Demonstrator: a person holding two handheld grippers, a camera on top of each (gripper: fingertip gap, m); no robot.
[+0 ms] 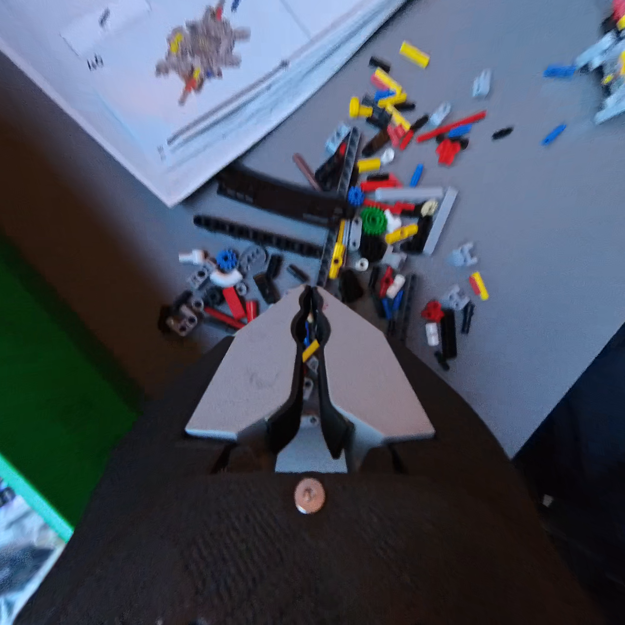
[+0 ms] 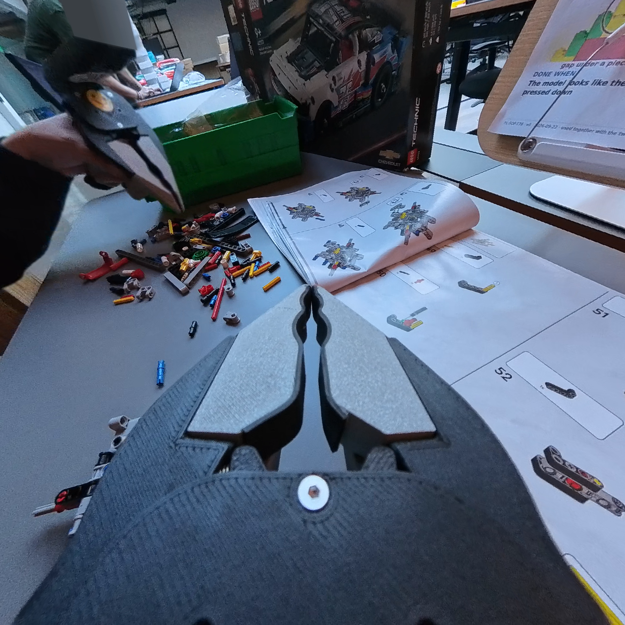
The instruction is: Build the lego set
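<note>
My left gripper (image 1: 311,289) is shut, its tips together, with nothing pinched between them. It hangs just above the near edge of a heap of small building pieces (image 1: 372,220) in black, red, yellow, blue and grey; a few pieces show through the slot behind its tips. The view is blurred. In the right wrist view the left gripper (image 2: 178,207), held by a hand, points down at the far side of the heap (image 2: 196,257). My right gripper (image 2: 311,288) is shut and empty, above the left edge of an open instruction booklet (image 2: 439,304).
The booklet (image 1: 169,84) lies beyond the heap. A green bin (image 2: 230,152) and a dark toy-car box (image 2: 338,77) stand at the back. A part-built model (image 2: 84,480) lies near left, and shows at the left view's far right (image 1: 608,74). A blue pin (image 2: 160,372) lies apart. A clipboard stand (image 2: 558,84) stands right. Tip to tip, the grippers are about 30 cm apart.
</note>
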